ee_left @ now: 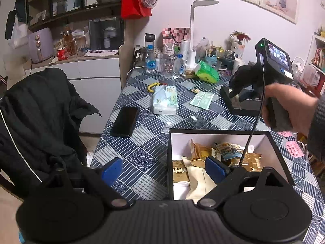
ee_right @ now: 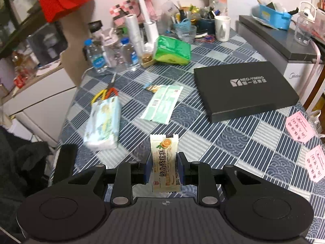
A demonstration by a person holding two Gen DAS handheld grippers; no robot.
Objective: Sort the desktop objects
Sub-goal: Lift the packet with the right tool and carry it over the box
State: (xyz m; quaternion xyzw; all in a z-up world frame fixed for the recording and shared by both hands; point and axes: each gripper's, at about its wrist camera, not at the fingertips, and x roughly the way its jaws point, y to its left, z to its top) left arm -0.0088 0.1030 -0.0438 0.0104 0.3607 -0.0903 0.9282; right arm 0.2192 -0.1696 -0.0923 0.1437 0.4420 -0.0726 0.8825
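Observation:
My right gripper (ee_right: pixel 164 167) is shut on a white snack packet with an orange printed on it (ee_right: pixel 164 162), held upright above the checked tablecloth. In the left wrist view the right gripper (ee_left: pixel 235 93) hangs over the black box lid (ee_left: pixel 246 107). My left gripper (ee_left: pixel 162 169) is open and empty, at the near left edge of an open black box (ee_left: pixel 219 131) that holds several gold and white snack packets (ee_left: pixel 195 170). A pale green flat sachet (ee_right: pixel 162 103) and a small dark sachet (ee_right: pixel 152 87) lie on the table.
A tissue pack (ee_right: pixel 103 120), yellow-handled pliers (ee_right: pixel 105 94), a black phone (ee_left: pixel 125 121), a green tissue bag (ee_right: pixel 172 49), water bottles (ee_right: pixel 97 55) and a lamp base (ee_right: pixel 151 30) stand about. Pink notes (ee_right: pixel 300 127) lie right. A chair with a black jacket (ee_left: pixel 40 122) is left.

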